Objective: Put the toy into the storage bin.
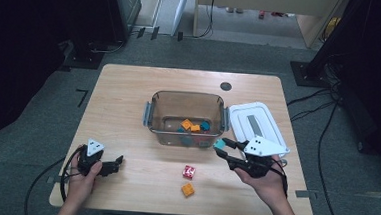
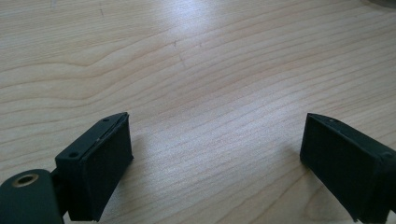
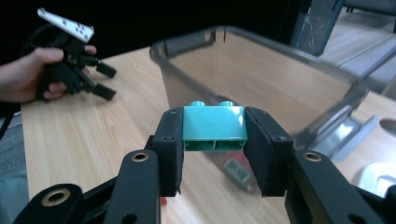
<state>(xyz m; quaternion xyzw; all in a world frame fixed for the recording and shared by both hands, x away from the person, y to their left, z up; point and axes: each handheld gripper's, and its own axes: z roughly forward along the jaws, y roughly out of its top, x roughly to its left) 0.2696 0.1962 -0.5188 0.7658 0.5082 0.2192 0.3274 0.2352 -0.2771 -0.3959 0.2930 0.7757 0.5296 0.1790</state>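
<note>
My right gripper (image 3: 214, 140) is shut on a teal brick (image 3: 215, 127), studs up, held in the air beside the near right corner of the clear plastic bin (image 3: 261, 51). From above, the teal brick (image 1: 220, 144) hangs just outside the bin (image 1: 150, 112), in the right gripper (image 1: 222, 149). Several orange and teal bricks (image 1: 193, 126) lie in the bin. A red brick (image 1: 189, 171) and an orange brick (image 1: 188, 189) lie on the table in front of it. My left gripper (image 1: 115, 164) rests open on the table at the near left, its pads (image 2: 107, 163) wide apart over bare wood.
The bin's white lid (image 1: 256, 125) lies flat to the right of the bin, under my right hand. A round grommet (image 1: 225, 86) sits in the tabletop behind the bin. Cables trail over the floor on both sides.
</note>
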